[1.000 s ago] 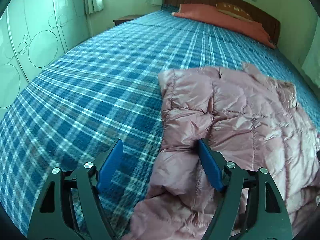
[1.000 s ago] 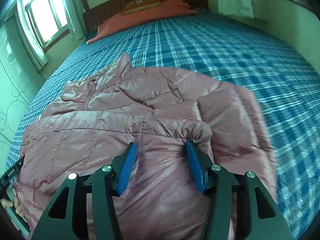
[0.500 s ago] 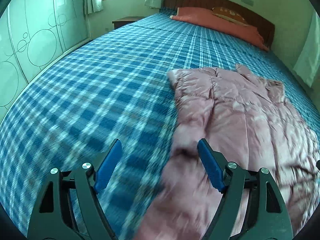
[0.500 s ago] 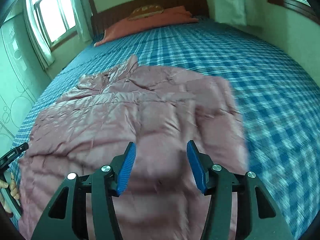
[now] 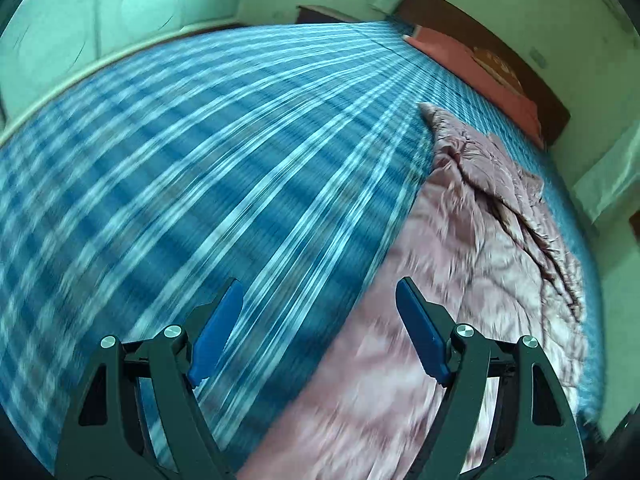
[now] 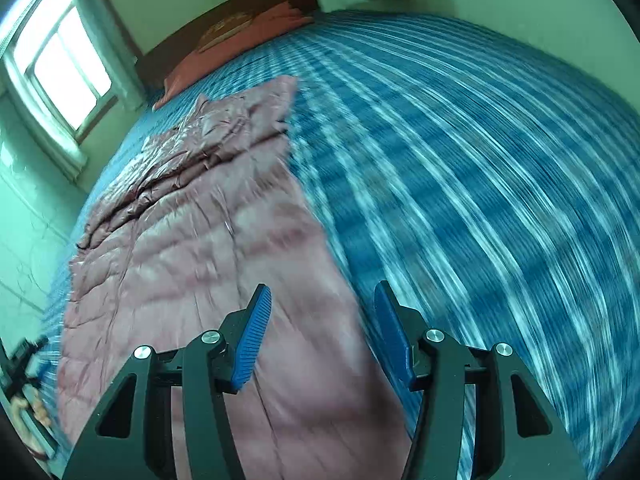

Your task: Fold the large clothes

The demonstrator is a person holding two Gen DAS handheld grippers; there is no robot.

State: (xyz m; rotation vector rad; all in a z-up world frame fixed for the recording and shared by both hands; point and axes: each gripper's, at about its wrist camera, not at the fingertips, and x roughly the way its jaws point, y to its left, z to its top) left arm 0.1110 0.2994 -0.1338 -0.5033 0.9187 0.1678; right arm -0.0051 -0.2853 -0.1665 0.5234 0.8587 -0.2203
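Lying flat w/ long axis toward headboard [image 6: 224, 20], pink jacket [image 6: 192, 248]; both grippers [image 5: 320, 328] [image 6: 320, 324] gaping, empty

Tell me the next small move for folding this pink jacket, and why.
Probably bring both down to the near hem. The left hand-held gripper and right hand-held gripper are open and empty, each straddling a long edge of the pink jacket, which lies narrowed lengthwise on the bed.

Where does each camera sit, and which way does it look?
Left wrist: on the left tongs, looking down over the plaid bed; pink jacket at right; own open blue pads show.
Right wrist: on the right tongs, looking down at the jacket's edge; own open pads and a hand at lower left show.
Shared: jacket, bed, orange pillow.
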